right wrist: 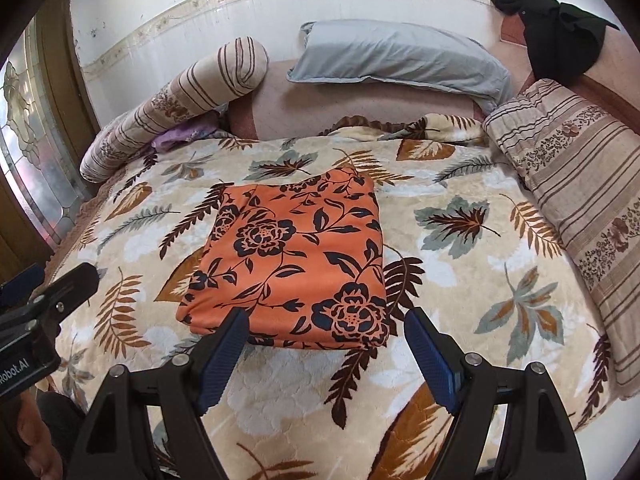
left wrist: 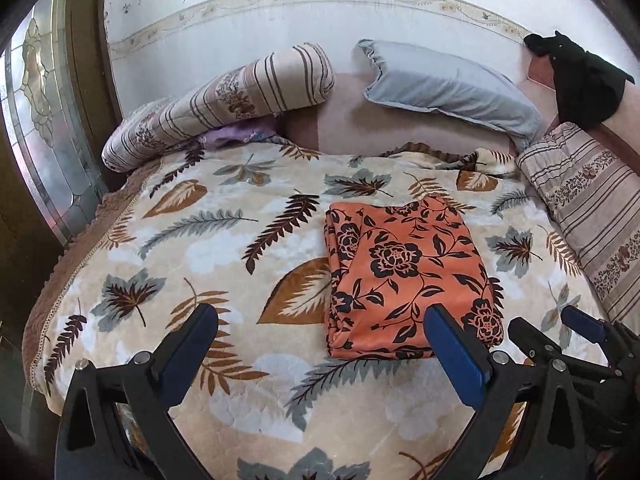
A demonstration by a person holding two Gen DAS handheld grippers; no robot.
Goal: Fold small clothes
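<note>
Both grippers are hanging over the bed with their jaws spread wide and nothing between them. In the left wrist view the left gripper (left wrist: 320, 344) is filling the bottom of the frame, and its right blue pad (left wrist: 456, 356) is showing in front of the lower right corner of the folded orange cloth (left wrist: 404, 276) — whether it is touching the cloth I cannot tell. In the right wrist view the right gripper (right wrist: 326, 356) is standing at the bottom centre, its two blue pads (right wrist: 222, 356) lying on either side of the near edge of the same cloth (right wrist: 296, 256), apart from it as far as the picture shows.

The orange cloth, with black flowers, is lying folded in a neat rectangle on the leaf-patterned blanket (right wrist: 460, 300), near the middle of both frames. A grey pillow (right wrist: 400, 60) is resting at the top centre against the wall, a striped bolster (right wrist: 180, 100) is lying at the upper left, and a striped cushion (right wrist: 580, 200) is sitting along the right edge. A black garment (right wrist: 556, 36) is hanging at the upper right — its shape is not clear.
</note>
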